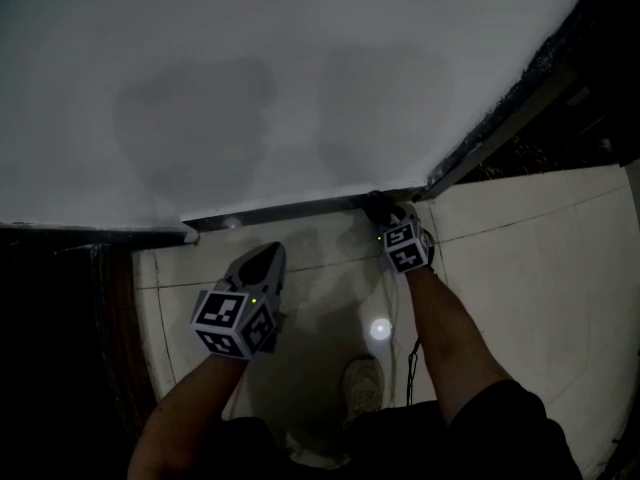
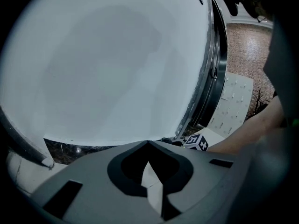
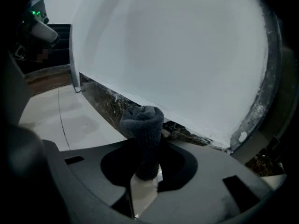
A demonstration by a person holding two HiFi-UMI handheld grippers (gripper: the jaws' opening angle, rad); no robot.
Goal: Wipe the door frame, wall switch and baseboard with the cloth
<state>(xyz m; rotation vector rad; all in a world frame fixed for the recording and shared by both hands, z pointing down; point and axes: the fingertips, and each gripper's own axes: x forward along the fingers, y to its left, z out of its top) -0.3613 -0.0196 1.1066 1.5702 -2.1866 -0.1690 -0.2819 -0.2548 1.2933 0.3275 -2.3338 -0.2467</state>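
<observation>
In the right gripper view a rolled dark grey cloth sticks out from my right gripper, which is shut on it. The cloth's tip lies against the dark marbled baseboard under the white wall. In the head view this gripper is down at the baseboard, close to the corner where the dark door frame begins. My left gripper hovers over the floor tiles left of it, short of the baseboard. Its jaws are shut and hold nothing. No wall switch is visible.
The white wall fills the upper part of the head view. A dark opening lies at the lower left. My shoe stands on the pale tiled floor, beside a bright light reflection.
</observation>
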